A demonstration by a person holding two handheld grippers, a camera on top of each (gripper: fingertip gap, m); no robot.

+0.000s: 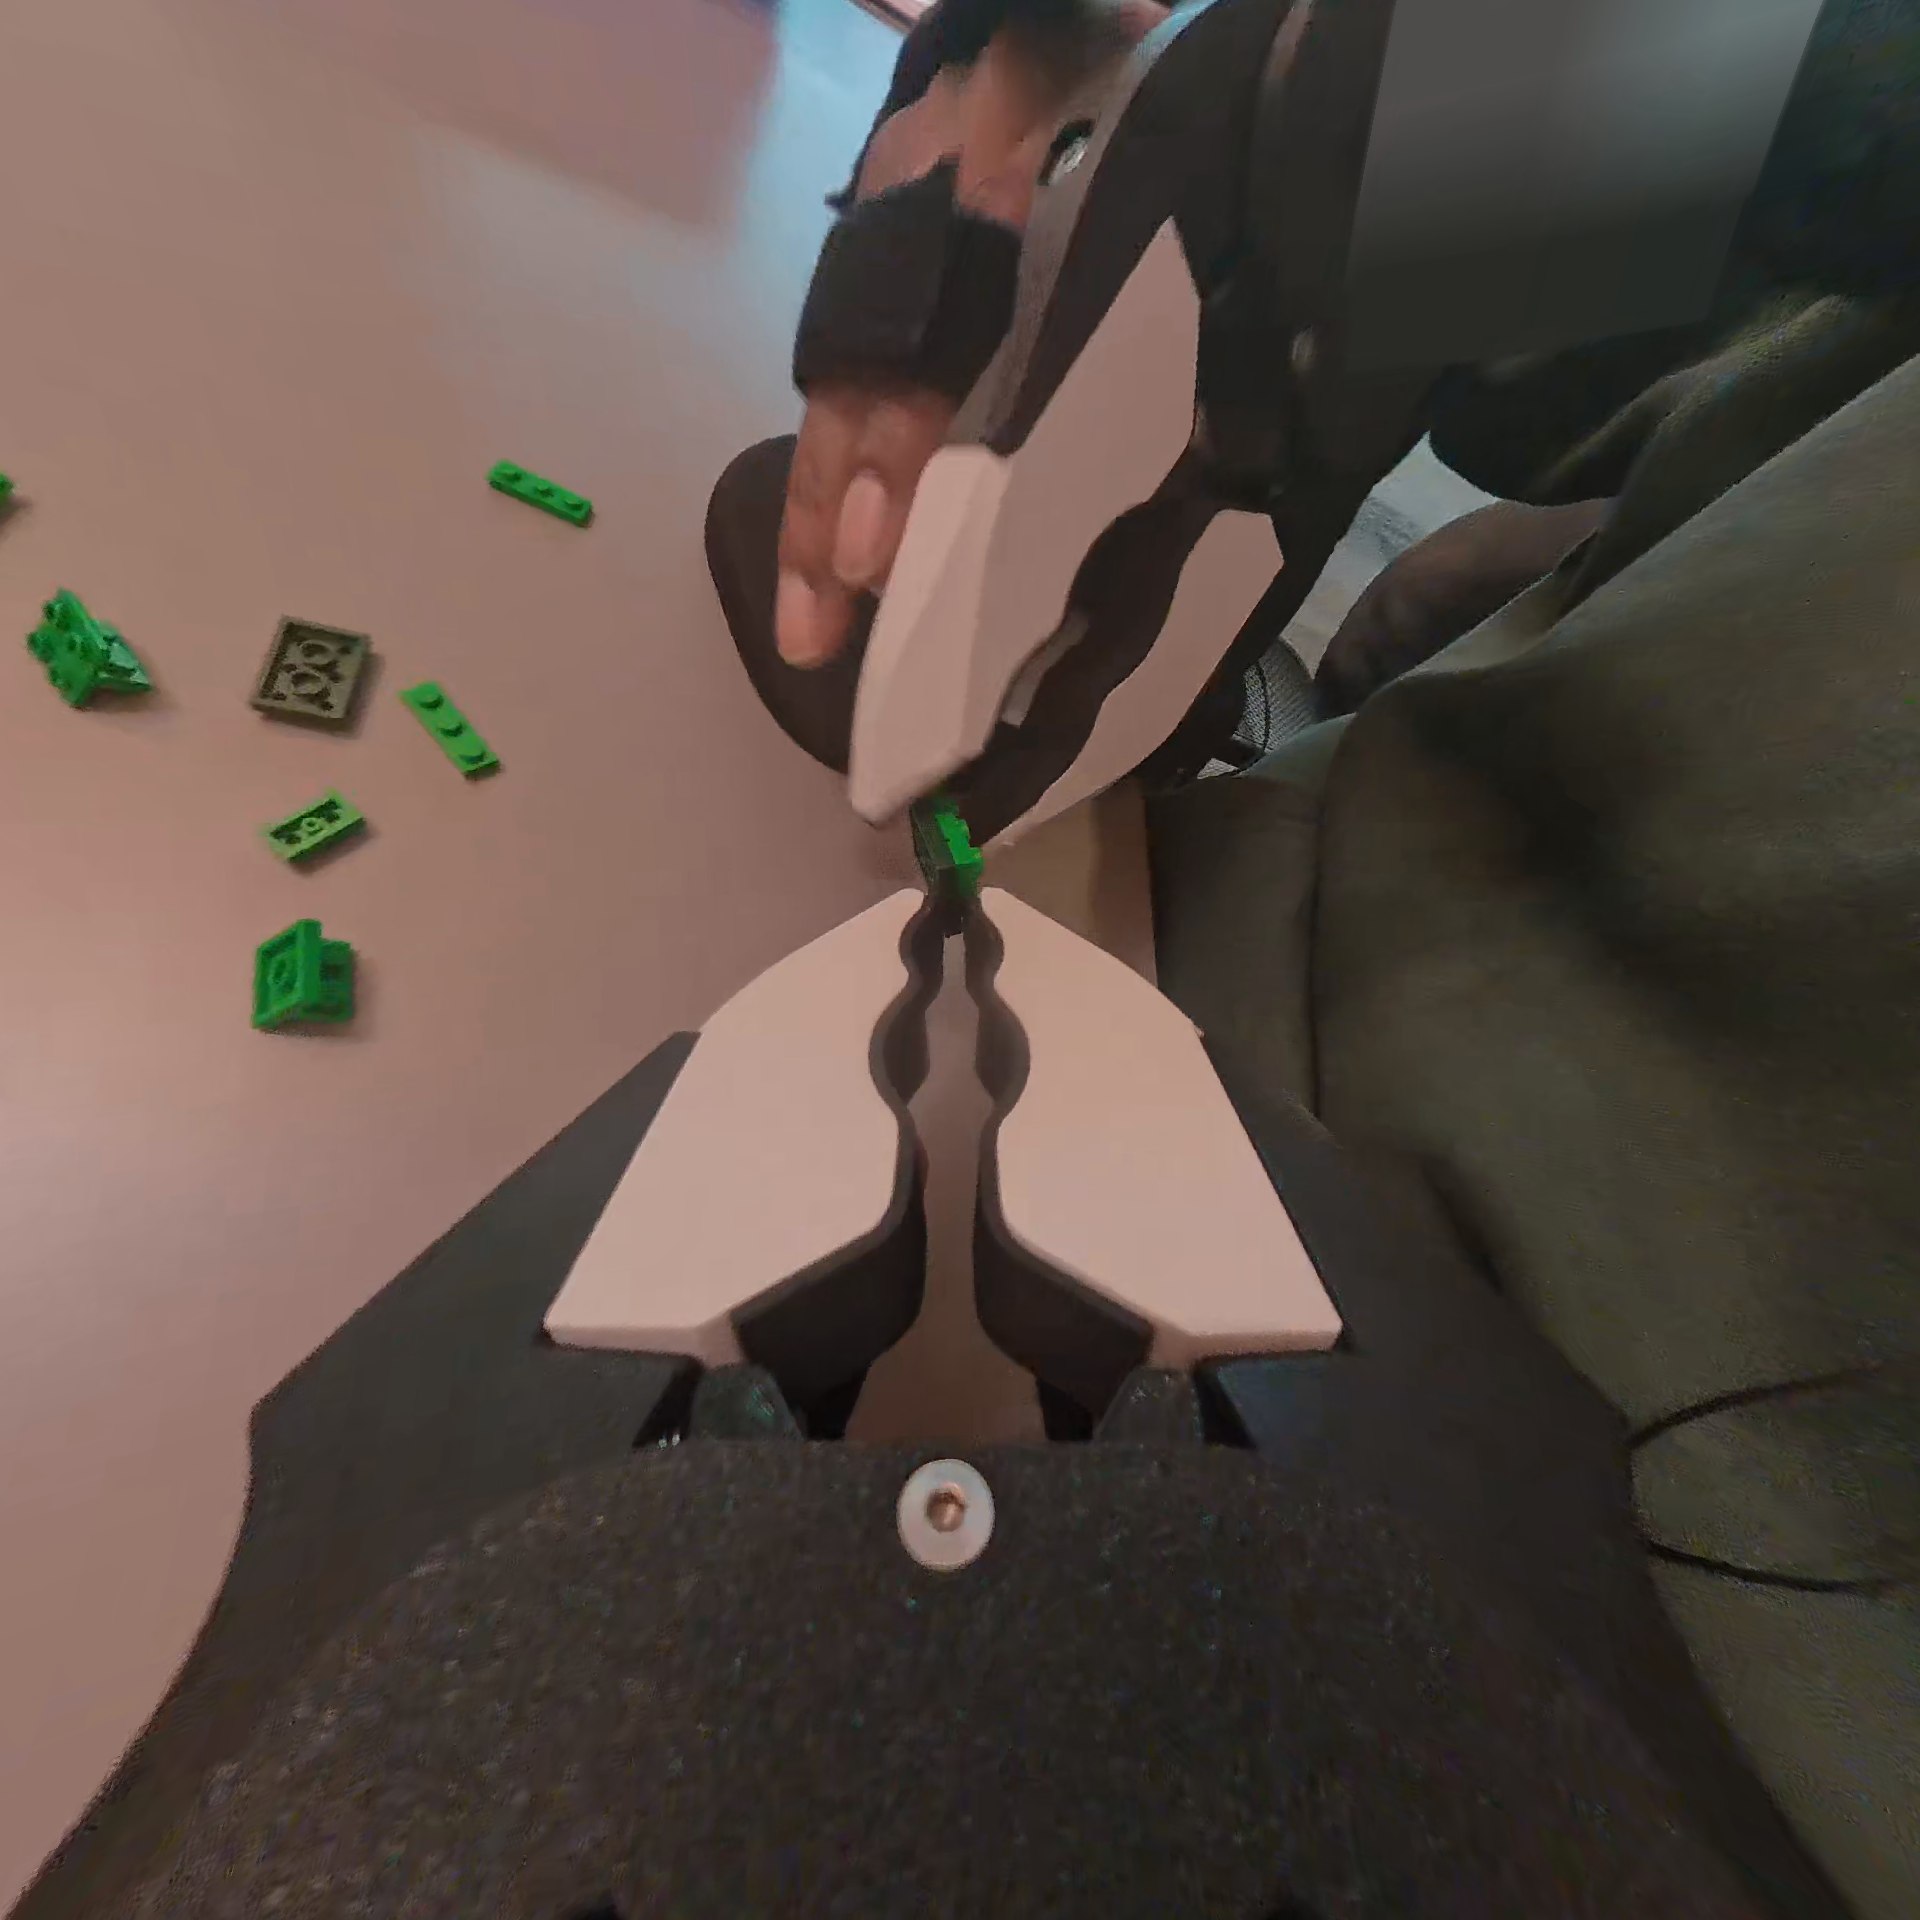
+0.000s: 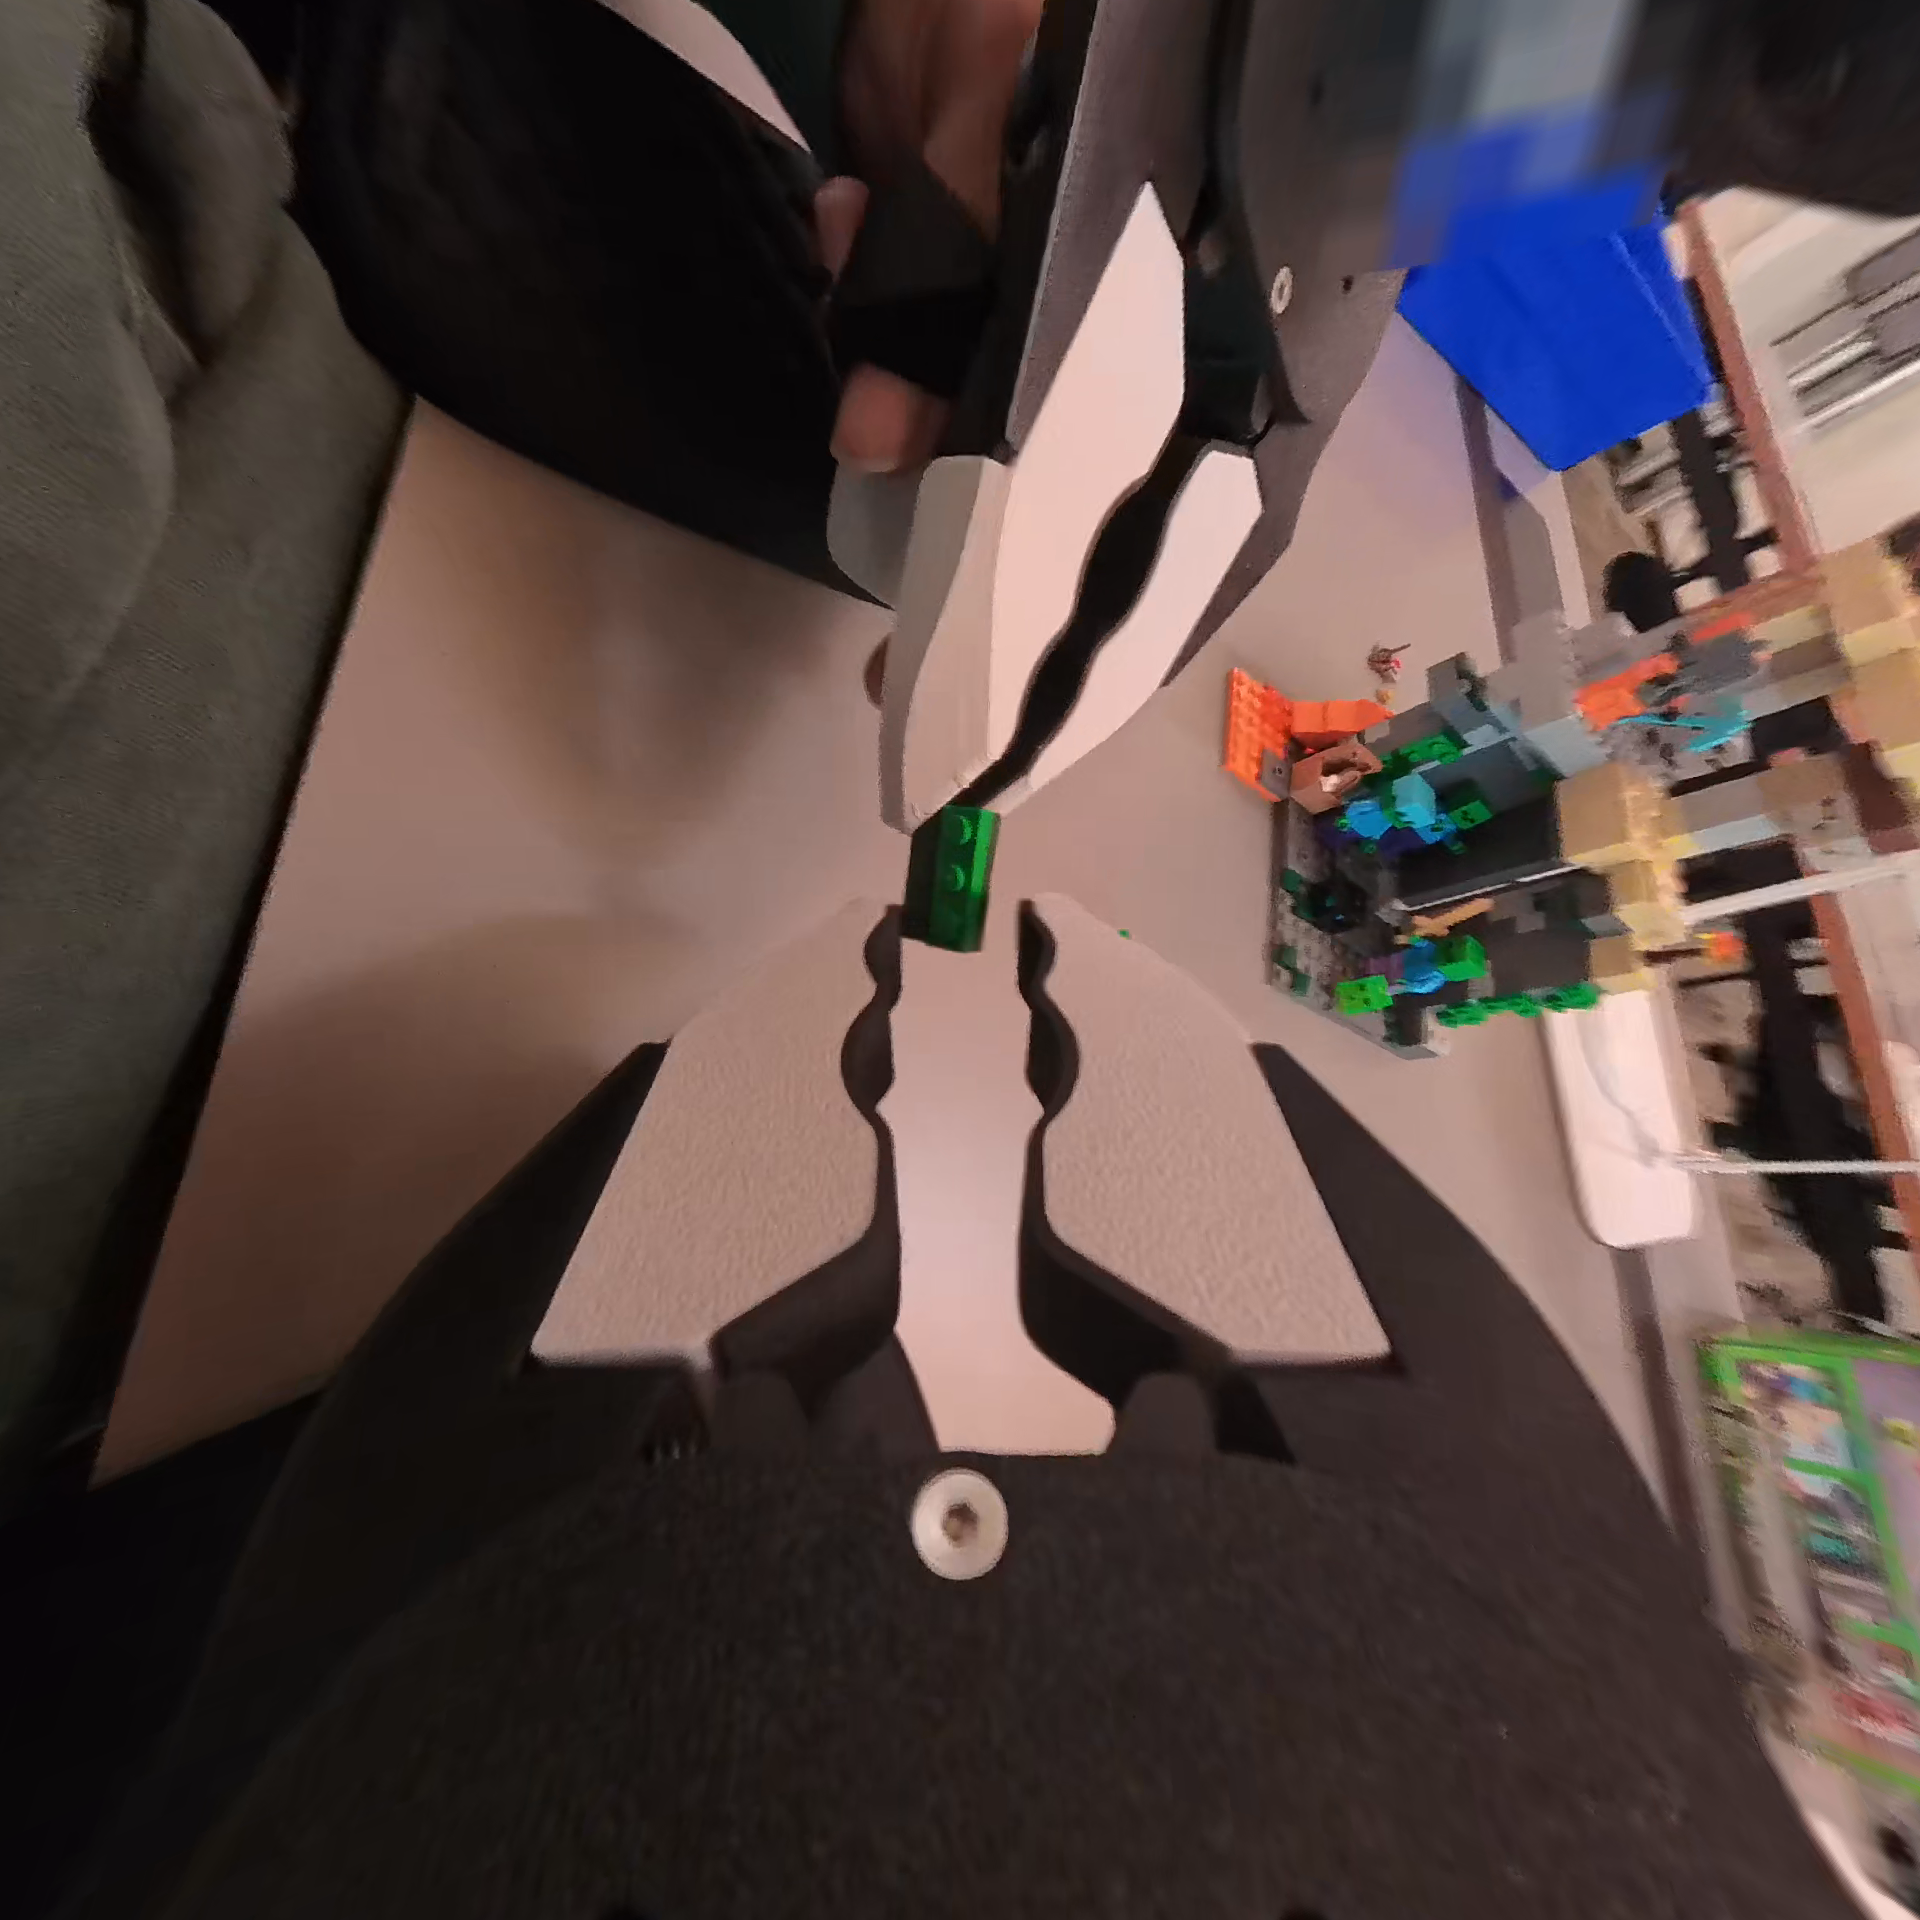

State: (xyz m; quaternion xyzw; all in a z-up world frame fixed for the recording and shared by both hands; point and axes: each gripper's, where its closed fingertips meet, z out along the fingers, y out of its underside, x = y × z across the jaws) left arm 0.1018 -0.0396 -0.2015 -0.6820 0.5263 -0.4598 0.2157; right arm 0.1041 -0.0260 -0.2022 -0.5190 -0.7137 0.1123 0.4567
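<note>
My left gripper [image 1: 948, 914] is shut on a small green brick [image 1: 948, 857] and holds it in the air above the pale table [image 1: 312, 260]. My right gripper [image 1: 945, 823] faces it tip to tip from above, held by a hand in a black fingerless glove [image 1: 862, 520]. In the right wrist view, my right gripper [image 2: 954, 920] is open. The free end of the green brick [image 2: 951, 883] sits between its fingertips, close to the left fingertip [image 2: 883, 935]. The left gripper [image 2: 971, 805] comes down from above, clamped on the brick's other end.
Several loose green plates [image 1: 450, 727] and a dark olive square plate [image 1: 310, 675] lie on the table to the left. A brick-built model [image 2: 1455, 862], a blue bin [image 2: 1558, 343] and a colourful box [image 2: 1829, 1558] are on the right. A person's grey-green clothing [image 1: 1558, 935] is close by. Both grippers' tips are close together, under 4 cm apart. My right gripper's tips are some 12 cm from the dark olive square plate [image 1: 310, 675].
</note>
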